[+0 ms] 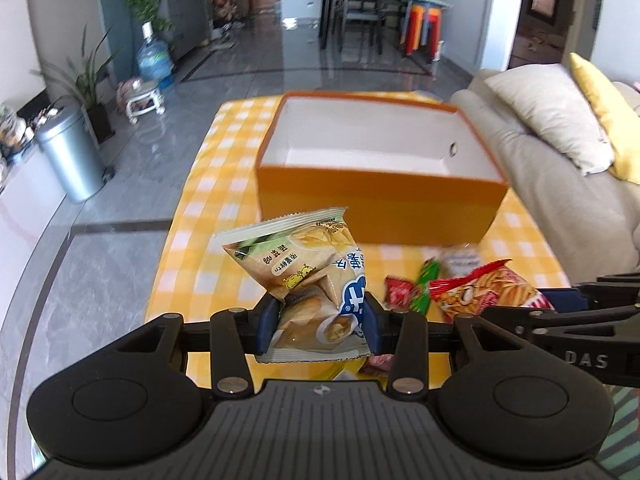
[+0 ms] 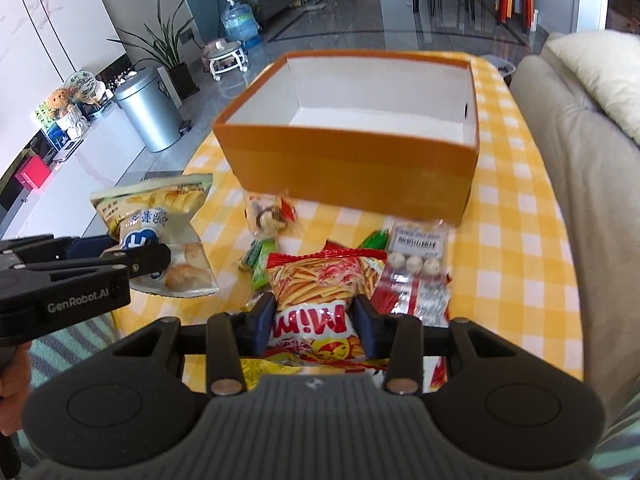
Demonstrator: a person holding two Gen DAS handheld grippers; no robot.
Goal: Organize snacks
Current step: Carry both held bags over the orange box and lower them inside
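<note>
The left gripper (image 1: 322,322) has its jaws pinching a tan bread snack bag (image 1: 304,276), lifted clear of the counter (image 1: 208,216) with its yellow checked cloth. The right gripper (image 2: 316,330) has its jaws pinching a red Mimi stick-snack bag (image 2: 320,284), also raised, just right of the left one. Beyond both, at the far side, stands an open orange box (image 2: 348,160) with a white inside. Between box and grippers lie loose snacks: a green packet (image 2: 262,258), a clear packet of white balls (image 2: 416,256) and a small clear bag (image 2: 268,216).
</note>
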